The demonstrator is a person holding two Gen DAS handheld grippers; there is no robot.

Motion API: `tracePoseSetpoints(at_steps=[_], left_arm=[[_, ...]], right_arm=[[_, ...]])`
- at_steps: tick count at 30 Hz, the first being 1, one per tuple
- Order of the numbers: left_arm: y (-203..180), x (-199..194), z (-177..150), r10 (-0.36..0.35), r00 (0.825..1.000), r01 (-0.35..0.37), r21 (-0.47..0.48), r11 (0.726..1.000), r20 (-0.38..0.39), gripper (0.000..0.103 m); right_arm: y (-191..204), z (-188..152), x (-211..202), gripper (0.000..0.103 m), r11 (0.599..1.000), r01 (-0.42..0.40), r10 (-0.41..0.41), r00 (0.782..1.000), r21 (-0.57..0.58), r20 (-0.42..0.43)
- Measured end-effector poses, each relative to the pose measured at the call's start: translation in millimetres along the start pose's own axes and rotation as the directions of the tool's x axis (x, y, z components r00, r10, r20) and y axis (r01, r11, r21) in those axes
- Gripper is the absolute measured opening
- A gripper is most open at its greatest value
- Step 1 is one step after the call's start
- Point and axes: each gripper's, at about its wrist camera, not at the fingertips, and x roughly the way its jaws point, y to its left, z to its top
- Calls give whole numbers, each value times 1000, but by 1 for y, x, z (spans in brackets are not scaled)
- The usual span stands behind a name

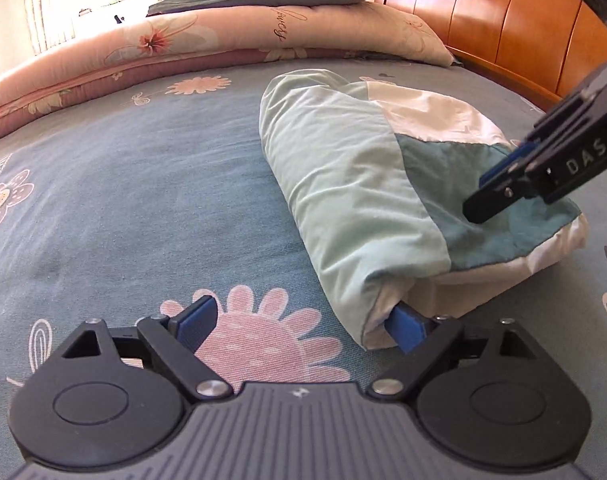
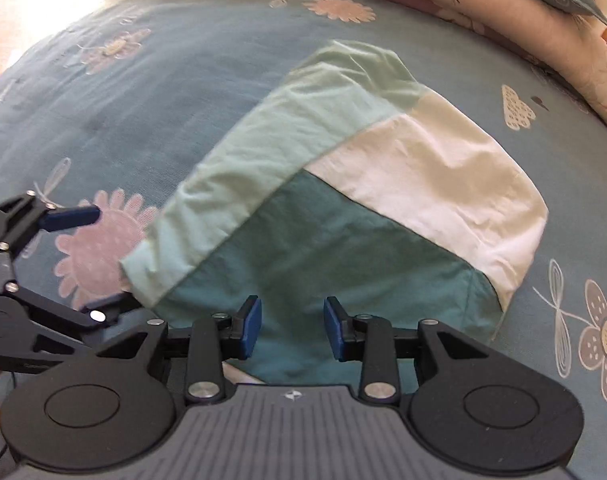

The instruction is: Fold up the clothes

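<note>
Both tongs, left (image 1: 303,330) and right (image 2: 291,328), gape spread beside the folded garment (image 1: 367,184) on the bedsheet (image 1: 143,200).

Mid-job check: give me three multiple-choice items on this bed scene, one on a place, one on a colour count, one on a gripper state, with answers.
1. Where does the folded garment lie?
A. on the flowered bedsheet
B. on the pillow
C. on the floor

2. How many fabric colours show on the garment?
A. one
B. two
C. three

3. How is the left hand-held gripper set?
A. shut on the garment
B. open, one finger at the garment's near edge
C. out of view

Answers:
1 A, sheet shows all around it.
2 C, pale green, teal and white panels.
3 B, its fingers stand wide apart; the right hand-held gripper is open too, over the teal panel.
</note>
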Motion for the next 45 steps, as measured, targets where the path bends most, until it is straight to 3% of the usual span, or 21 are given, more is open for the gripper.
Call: tracePoseSetpoints(at_steps=[4,6,8,11,14,15,16,19,24,25,28,29,31,34,38,42,43,44,45], left_arm=[[1,-2,-2,-13,1000,13,15,1000,0,91],[5,-3,-2,-35,999,35,22,999,-1,91],[11,-3,-4,-72,997,72,38,997,2,91],[20,-2,-4,-128,992,127,65,990,-3,91],[30,-1,-1,-211,976,213,36,976,-48,89],[33,-2,0,-235,970,236,18,972,-58,89],[37,-3,1,-259,963,259,-1,966,-70,89],[48,-7,2,-287,953,284,-51,958,-97,89],[60,-10,0,-285,949,274,-94,957,-136,89],[61,-11,-1,-284,948,273,-95,957,-140,89],[61,-10,-3,-285,947,273,-95,957,-149,89],[60,-8,-3,-287,946,274,-99,957,-152,89],[59,-6,-4,-287,945,274,-102,956,-157,89],[57,-7,-4,-285,945,272,-98,957,-160,89],[64,-10,-5,-283,945,271,-91,958,-163,89],[71,-10,-3,-260,951,251,-75,965,-169,89],[72,-10,-1,-254,953,245,-72,967,-166,89],[74,-10,1,-249,954,240,-70,968,-164,89],[76,-10,4,-245,956,236,-68,969,-163,89]], right_arm=[[48,19,-8,39,966,-129,144,988,-222,52],[73,26,-3,37,920,-159,185,982,-358,39],[90,18,0,38,848,-122,156,987,-516,23],[97,-3,-3,38,706,-44,79,997,-707,17],[100,-21,-4,43,562,52,29,996,-825,83],[102,-27,-4,49,505,85,21,994,-859,111],[106,-35,-1,55,432,114,23,990,-895,138],[119,-60,10,58,202,206,32,976,-957,217],[124,-97,38,57,-154,387,42,922,-909,385],[121,-100,41,58,-206,406,58,913,-891,403],[112,-104,43,57,-287,422,118,906,-860,406],[111,-98,41,55,-240,394,101,919,-887,381],[110,-86,37,36,-142,335,70,942,-932,328],[109,-68,30,22,11,240,35,970,-971,240],[108,-44,22,18,217,108,12,994,-970,113],[106,-20,13,18,415,-23,16,1000,-910,-18],[105,-13,12,18,476,-56,22,998,-878,-51],[99,0,15,18,601,-93,36,995,-793,-89],[95,10,18,18,702,-123,54,991,-702,-120]])
